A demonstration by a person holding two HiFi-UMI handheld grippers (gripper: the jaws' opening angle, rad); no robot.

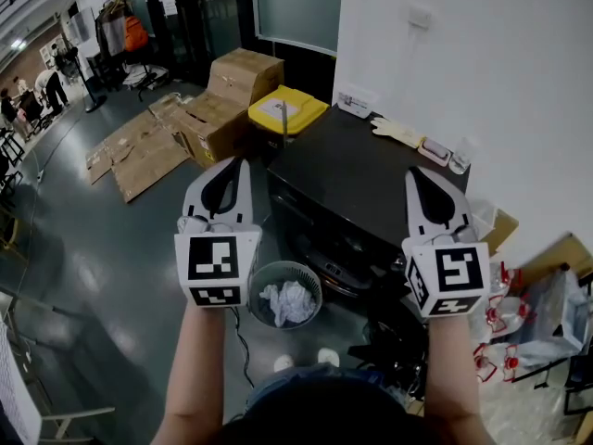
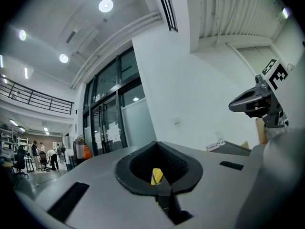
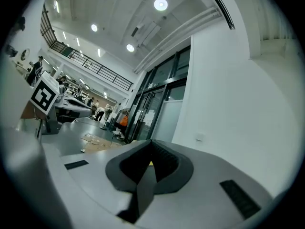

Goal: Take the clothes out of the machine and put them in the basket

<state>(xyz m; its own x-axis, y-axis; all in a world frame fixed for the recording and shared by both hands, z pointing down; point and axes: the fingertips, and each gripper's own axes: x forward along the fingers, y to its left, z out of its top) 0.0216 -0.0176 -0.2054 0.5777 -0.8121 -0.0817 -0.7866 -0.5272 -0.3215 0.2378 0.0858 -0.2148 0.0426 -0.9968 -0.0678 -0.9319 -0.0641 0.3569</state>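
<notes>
Looking steeply down on the black machine (image 1: 371, 170), backed against the white wall (image 1: 482, 72). Left of the machine, stacked and flattened cardboard boxes (image 1: 218, 109); just off its far left corner, a yellow-lidded bin (image 1: 287, 109). Down on the floor at the machine's front, a round mesh basket (image 1: 259, 290). Held level above the machine's near side, left gripper (image 1: 233, 165) and right gripper (image 1: 417, 174), one toward each front corner. Both pairs of jaws pressed together, gripping nothing. Lying inside the basket, a crumpled white cloth (image 1: 289, 302), lower than both grippers, between them and touched by neither. Resting on the machine's far right corner, a pale glove (image 1: 397, 131).
</notes>
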